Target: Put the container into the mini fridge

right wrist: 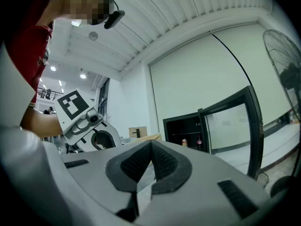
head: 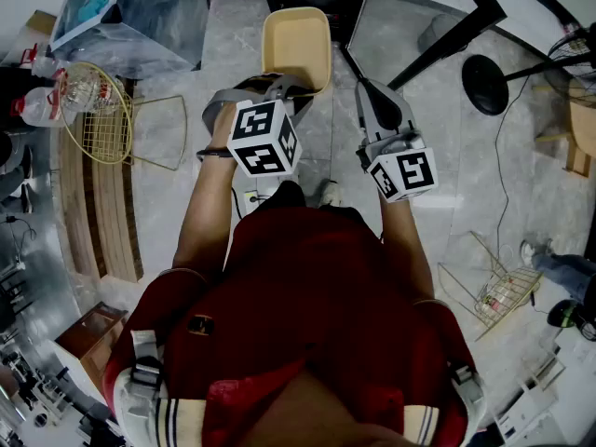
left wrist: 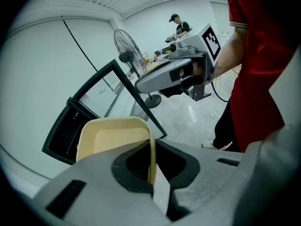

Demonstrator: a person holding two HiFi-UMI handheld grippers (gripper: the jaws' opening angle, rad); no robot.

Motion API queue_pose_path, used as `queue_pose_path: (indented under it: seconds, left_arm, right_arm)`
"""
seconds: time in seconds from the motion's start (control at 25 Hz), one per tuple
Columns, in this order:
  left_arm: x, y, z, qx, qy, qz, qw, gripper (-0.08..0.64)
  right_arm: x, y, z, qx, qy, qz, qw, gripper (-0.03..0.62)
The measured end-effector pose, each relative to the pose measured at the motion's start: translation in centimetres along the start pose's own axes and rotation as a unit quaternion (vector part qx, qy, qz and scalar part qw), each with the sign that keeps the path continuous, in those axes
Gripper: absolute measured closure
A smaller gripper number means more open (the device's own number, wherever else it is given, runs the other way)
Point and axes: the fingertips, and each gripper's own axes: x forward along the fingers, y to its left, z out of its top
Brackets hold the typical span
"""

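Observation:
A cream plastic container (head: pixel 296 48) is held out over the floor in front of me, its open side up. My left gripper (head: pixel 284 86) is shut on its near rim; in the left gripper view the thin rim (left wrist: pixel 151 157) stands pinched between the dark pads. Beyond it is the black mini fridge (left wrist: pixel 66 131) with its glass door (left wrist: pixel 110 91) swung open. My right gripper (head: pixel 373 93) hangs to the right of the container, shut with nothing in it, and its pads (right wrist: pixel 162 163) meet. The right gripper view shows the fridge's inside (right wrist: pixel 186 133) with a can and a bottle.
The open fridge door (head: pixel 410 21) juts out toward the right gripper. A fan's round base (head: pixel 484 84) and a cable lie on the floor to the right. Wire baskets (head: pixel 98 112) (head: pixel 494 287) stand at both sides. A wooden bench (head: pixel 98 212) runs along the left.

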Motion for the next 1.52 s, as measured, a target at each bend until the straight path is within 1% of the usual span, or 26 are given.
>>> queue_pose_path:
  seconds: [0.12,0.28,0.6,1.08,1.32,1.52]
  left_arm:
    - [-0.1,-0.2,-0.4,0.001,-0.002,-0.002,1.0,0.535]
    - [-0.2,-0.5,-0.9,0.002,-0.004,-0.005,1.0,0.535]
    - [-0.9,-0.1,-2.9,0.007,-0.006,-0.01,0.9999,0.535]
    - [-1.4,0.8,-7.0,0.016,-0.023,-0.021,0.9994,0.535]
    - [-1.3,1.3,-9.2,0.029,-0.031,-0.031,0.9986,0.535]
    - [-0.8,1.6,-10.4,0.049,-0.033,-0.043,0.9974,0.535]
  right_arm:
    - [0.3,0.8,-0.3,0.001,-0.001,0.006,1.0,0.598]
    - [0.6,1.7,0.0,0.013,-0.016,0.015,1.0,0.598]
    - [2.1,3.1,0.1,-0.003,-0.01,0.012,1.0,0.598]
    - [5.7,5.4,-0.7,-0.02,0.002,-0.005,1.0,0.598]
    - [7.3,6.6,-1.3,-0.022,0.006,-0.02,1.0,0.598]
    - [8.0,6.9,-1.5,-0.018,0.007,-0.039,0.999,0.598]
